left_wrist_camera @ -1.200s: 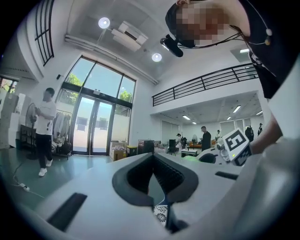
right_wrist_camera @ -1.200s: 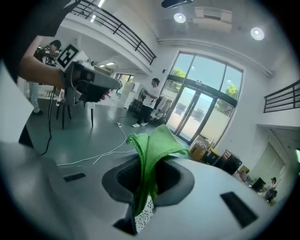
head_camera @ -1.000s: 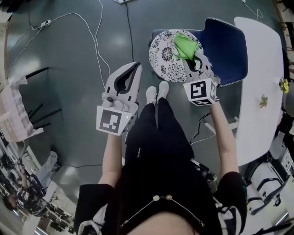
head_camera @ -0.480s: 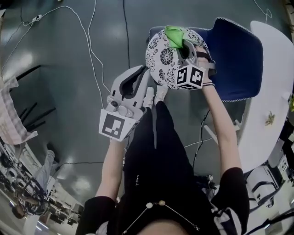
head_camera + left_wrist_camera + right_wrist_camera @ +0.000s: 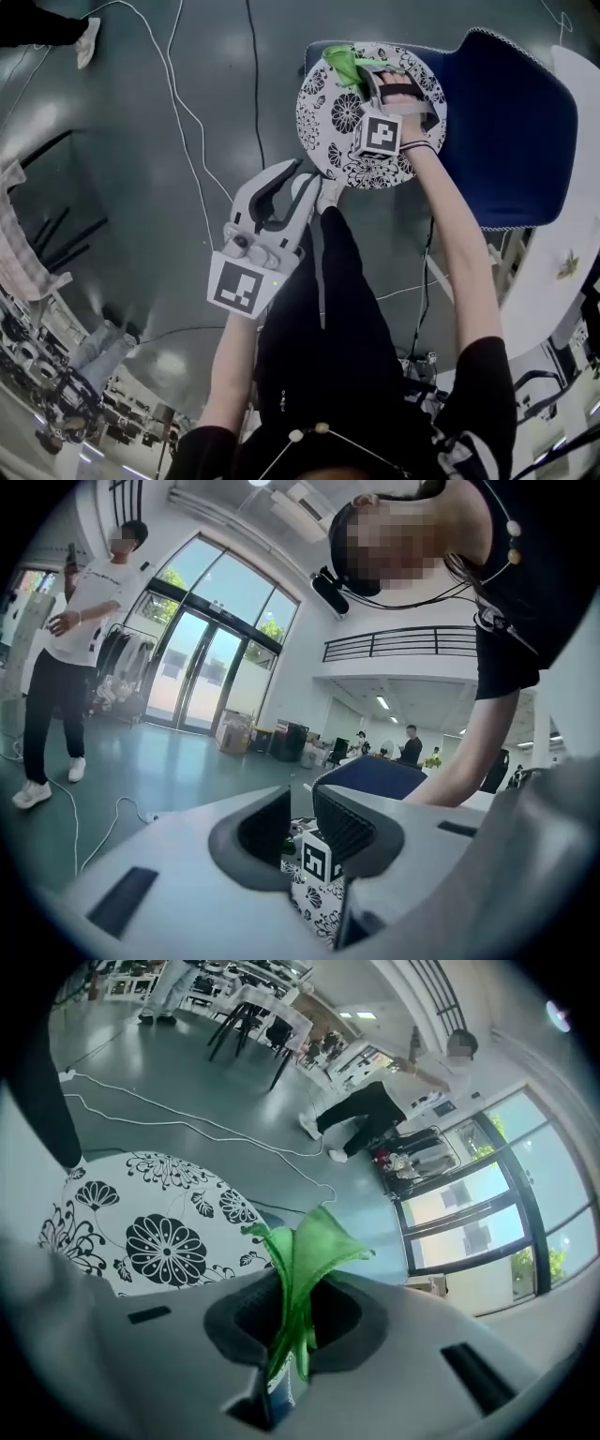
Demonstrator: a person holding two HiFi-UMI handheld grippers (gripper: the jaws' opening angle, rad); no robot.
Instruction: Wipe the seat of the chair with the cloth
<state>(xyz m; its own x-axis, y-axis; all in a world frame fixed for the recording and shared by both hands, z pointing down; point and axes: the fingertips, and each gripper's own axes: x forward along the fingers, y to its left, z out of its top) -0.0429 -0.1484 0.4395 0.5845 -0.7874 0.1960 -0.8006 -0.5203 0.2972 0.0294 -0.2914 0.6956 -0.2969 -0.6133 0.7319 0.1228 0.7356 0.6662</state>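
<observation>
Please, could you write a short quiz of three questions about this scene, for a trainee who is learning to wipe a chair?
1. True or false: the left tongs hold the cloth.
2. Seen from the person, at which part of the seat is the cloth? A. the far edge; B. the near edge; C. the middle.
3. Fill the gap: the round seat has a black and white ____ pattern.

Key: 1 false, the right tongs are shut on it; 2 A; 3 flower.

I see a shiny grey floor [image 5: 103, 197]. A white table [image 5: 548, 300] is at three o'clock. Big glass doors [image 5: 202, 682] glow.
</observation>
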